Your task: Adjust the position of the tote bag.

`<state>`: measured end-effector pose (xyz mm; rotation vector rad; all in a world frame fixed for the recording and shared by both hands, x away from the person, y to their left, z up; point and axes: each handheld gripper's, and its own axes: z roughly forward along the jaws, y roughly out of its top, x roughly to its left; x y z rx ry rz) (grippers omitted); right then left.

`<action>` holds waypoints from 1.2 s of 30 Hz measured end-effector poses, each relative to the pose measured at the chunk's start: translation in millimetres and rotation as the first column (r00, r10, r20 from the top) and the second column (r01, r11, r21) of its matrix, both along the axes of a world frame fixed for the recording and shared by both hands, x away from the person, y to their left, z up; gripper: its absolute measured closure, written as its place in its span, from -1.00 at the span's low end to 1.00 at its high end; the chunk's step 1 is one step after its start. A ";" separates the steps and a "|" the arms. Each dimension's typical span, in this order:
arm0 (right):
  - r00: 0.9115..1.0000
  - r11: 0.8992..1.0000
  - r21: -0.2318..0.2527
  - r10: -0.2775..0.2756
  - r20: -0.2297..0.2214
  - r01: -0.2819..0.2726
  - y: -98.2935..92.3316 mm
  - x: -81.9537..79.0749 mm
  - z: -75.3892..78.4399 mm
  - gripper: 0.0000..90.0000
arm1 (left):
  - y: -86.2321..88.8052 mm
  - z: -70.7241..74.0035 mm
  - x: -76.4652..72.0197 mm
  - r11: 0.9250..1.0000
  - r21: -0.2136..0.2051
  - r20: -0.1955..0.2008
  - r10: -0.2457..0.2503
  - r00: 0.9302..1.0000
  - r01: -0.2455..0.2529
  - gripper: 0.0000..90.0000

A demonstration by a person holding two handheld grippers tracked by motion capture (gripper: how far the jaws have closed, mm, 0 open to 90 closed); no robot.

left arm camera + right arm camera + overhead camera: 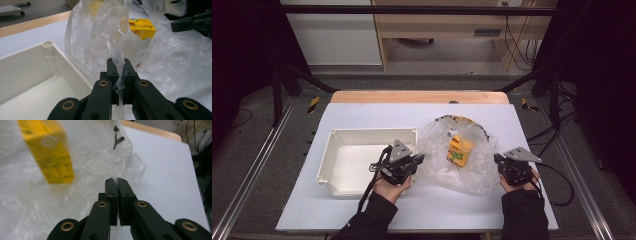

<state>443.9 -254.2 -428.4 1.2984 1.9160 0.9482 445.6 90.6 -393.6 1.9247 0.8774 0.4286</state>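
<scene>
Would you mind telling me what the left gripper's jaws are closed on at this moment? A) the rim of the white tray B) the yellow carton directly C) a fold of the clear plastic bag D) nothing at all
C: in the left gripper view, the left gripper has its jaws shut on a fold of the clear plastic bag, beside the white tray, while the yellow carton sits inside the bag, untouched.

A clear, crinkled plastic bag (462, 160) at frame centre holds a yellow carton (459, 151) with green print. Left of it sits a cream-white tray (328, 165). The table (362, 115) is white, edged in pale wood at the top.
</scene>
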 end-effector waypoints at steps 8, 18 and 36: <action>0.984 0.996 -0.069 -0.062 -0.168 0.051 -13.5 17.6 -31.8 0.84 | -7.1 -15.5 8.7 1.000 0.024 -0.037 0.006 0.999 -0.005 0.95; 1.000 1.000 -0.008 0.007 0.007 -0.007 -9.5 5.2 -3.3 0.44 | -8.4 -14.8 7.1 1.000 0.018 -0.033 -0.012 0.999 0.013 0.95; 0.962 0.970 0.070 0.220 0.164 -0.234 38.8 -4.3 35.0 0.03 | -4.1 -10.9 6.0 1.000 0.006 -0.024 -0.011 1.000 0.012 0.95</action>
